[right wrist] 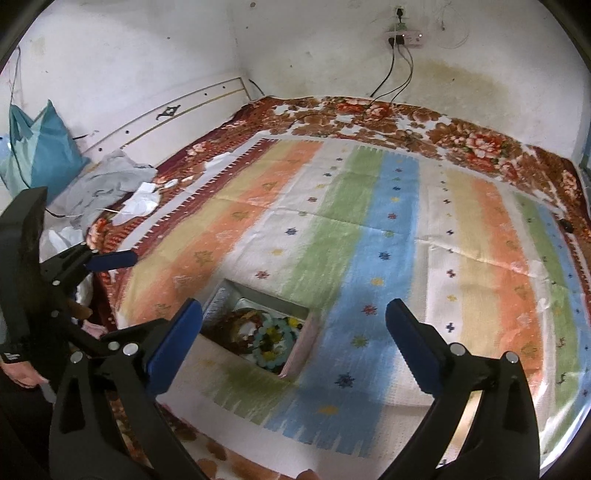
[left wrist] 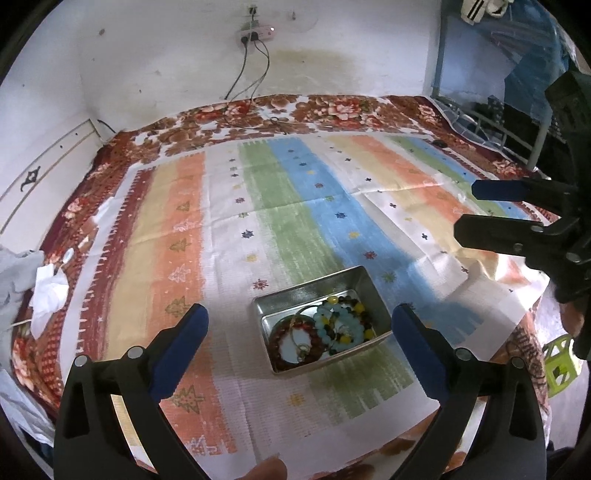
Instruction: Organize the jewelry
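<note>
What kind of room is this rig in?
Probably a bedroom at home: a bed with a floral blanket under a striped cloth, a white headboard against the wall, and a wall socket with cables.

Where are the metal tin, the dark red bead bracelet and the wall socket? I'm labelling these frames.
metal tin [left wrist: 364,286]: left wrist view, bare inner wall.
dark red bead bracelet [left wrist: 275,339]: left wrist view, left arc of beads.
wall socket [left wrist: 256,34]: left wrist view, white faceplate.

An open rectangular metal tin [left wrist: 373,295] lies flat, angled on the striped cloth, holding a dark red bead bracelet [left wrist: 281,341] at its near-left end, touching a tangle of pale turquoise, yellow and dark beads [left wrist: 341,323].
</note>
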A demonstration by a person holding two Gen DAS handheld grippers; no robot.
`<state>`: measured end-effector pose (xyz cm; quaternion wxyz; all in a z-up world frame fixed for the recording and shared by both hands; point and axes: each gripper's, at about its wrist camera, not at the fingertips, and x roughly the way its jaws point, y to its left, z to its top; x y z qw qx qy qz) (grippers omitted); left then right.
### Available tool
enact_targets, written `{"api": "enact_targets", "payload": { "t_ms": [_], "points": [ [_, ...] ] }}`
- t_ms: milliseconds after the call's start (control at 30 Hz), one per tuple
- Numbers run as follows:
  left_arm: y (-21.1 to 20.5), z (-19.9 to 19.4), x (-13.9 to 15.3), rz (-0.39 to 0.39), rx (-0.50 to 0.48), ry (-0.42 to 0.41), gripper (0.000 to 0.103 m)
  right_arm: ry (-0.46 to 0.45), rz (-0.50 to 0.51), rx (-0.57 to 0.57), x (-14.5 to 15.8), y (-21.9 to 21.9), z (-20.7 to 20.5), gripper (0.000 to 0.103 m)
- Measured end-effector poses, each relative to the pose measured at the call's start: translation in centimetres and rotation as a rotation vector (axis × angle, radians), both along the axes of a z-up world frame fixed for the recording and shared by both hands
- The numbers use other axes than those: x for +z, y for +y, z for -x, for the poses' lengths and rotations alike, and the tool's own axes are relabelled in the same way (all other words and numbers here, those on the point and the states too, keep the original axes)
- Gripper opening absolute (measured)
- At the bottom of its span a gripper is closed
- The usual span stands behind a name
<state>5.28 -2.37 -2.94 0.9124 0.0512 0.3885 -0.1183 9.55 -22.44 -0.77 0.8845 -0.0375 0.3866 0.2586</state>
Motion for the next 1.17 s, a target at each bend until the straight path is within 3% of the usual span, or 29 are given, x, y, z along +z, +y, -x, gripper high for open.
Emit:
{"api": "enact_targets", "payload": {
  "t_ms": [1167],
  "points": [
    [0.05,0.77,1.01,0.047,0.002,-0.013,0.097,0.003,0.017,-0.003,-0.23,-0.46,1.08,0.098]
  ]
}}
